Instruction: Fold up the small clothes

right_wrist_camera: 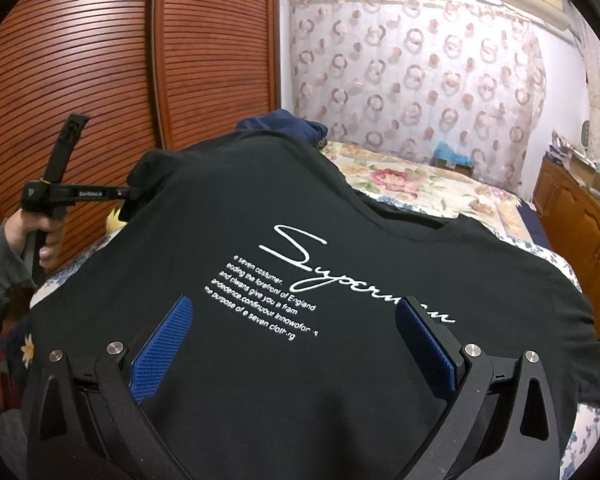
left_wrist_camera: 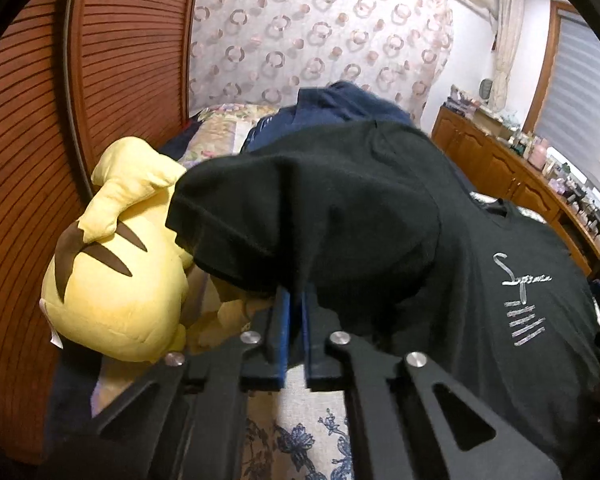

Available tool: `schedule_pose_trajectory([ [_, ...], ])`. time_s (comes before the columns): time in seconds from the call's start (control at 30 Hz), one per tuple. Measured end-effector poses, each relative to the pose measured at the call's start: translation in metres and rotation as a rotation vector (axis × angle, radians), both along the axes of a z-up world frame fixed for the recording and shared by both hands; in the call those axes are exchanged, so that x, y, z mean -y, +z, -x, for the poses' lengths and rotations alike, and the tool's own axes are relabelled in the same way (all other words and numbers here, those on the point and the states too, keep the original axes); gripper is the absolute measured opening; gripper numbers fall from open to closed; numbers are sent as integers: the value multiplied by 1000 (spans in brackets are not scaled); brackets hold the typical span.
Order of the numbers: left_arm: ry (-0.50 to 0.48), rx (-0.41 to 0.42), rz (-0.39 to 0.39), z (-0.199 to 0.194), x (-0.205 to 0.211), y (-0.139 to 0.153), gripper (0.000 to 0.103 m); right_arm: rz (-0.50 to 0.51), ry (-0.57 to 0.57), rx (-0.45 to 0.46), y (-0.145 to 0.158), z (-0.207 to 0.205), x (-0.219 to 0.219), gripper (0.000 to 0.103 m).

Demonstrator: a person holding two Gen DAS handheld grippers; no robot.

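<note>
A black T-shirt [right_wrist_camera: 284, 216] with white printed lettering lies spread, print upward, across a bed [right_wrist_camera: 420, 184] covered by a floral quilt. The left claw [left_wrist_camera: 296, 300] has its blue-padded fingers [left_wrist_camera: 282, 320] drawn together on a bunched fold of cloth at the shirt's left sleeve, which drapes over the fingertips and hides them; the right wrist view shows the same claw [right_wrist_camera: 130, 192] meeting the sleeve at the shirt's left edge, with a person's hand [right_wrist_camera: 40, 236] wrapped round its grip. The right claw [right_wrist_camera: 300, 312] hangs over the lower part of the shirt with its fingers [right_wrist_camera: 164, 340] spread wide to either side of the lettering, nothing gripped between them. A yellow plush toy [left_wrist_camera: 116, 280] lies beside the sleeve, against a slatted wooden wardrobe [left_wrist_camera: 100, 60]. Dark blue clothing [left_wrist_camera: 348, 100] is piled beyond the shirt, and a patterned curtain [right_wrist_camera: 420, 72] hangs behind the bed.
</note>
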State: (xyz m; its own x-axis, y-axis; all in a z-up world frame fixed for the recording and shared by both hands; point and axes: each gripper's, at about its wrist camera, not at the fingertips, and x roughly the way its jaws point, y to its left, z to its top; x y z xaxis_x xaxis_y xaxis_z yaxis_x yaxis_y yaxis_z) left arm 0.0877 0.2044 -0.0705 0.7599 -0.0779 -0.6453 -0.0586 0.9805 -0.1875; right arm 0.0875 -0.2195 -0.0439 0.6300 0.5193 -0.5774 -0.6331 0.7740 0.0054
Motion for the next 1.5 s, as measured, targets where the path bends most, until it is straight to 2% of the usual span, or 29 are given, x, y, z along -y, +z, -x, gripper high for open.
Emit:
schedule_pose_trajectory([
  [0.17, 3, 82, -17, 12, 3, 29, 0, -5, -8, -3, -2, -1, 3, 103],
  [0.4, -78, 178, -59, 6, 39, 88, 0, -32, -39, -2, 1, -3, 19, 103],
  [0.5, -139, 199, -84, -3, 66, 106, 0, -44, -59, 2, 4, -3, 27, 103],
  [0.63, -204, 180, -134, -14, 100, 113, 1, -55, -80, 2, 6, -5, 38, 103],
  [0.7, -242, 164, -129, -15, 113, 112, 7, -52, -84, 1, 5, -5, 42, 103],
  [0.77, -266, 170, -118, -9, 120, 112, 20, -49, -89, 1, 4, -6, 45, 103],
  [0.8, -272, 176, -114, -5, 122, 112, 23, -48, -91, 0, 4, -6, 46, 103],
  [0.9, -276, 192, -104, 7, 120, 115, 33, -45, -90, 2, 4, -7, 46, 103],
  [0.97, -258, 208, -108, 17, 112, 117, 46, -38, -81, 8, 4, -8, 44, 103],
  [1.0, -248, 215, -108, 20, 110, 118, 49, -37, -70, 9, 5, -9, 42, 102],
  [1.03, -235, 222, -106, 25, 107, 118, 54, -35, -53, 11, 6, -10, 38, 99],
  [1.1, -207, 232, -94, 34, 98, 116, 55, -30, -16, 16, 10, -12, 29, 97],
  [1.2, -165, 240, -93, 49, 82, 110, 56, -26, 52, 18, 16, -18, 10, 87],
  [1.37, -98, 240, -86, 68, 56, 95, 57, -28, 181, 19, 24, -26, -33, 62],
  [1.5, -50, 232, -107, 79, 45, 83, 57, -29, 303, 7, 29, -31, -76, 56],
])
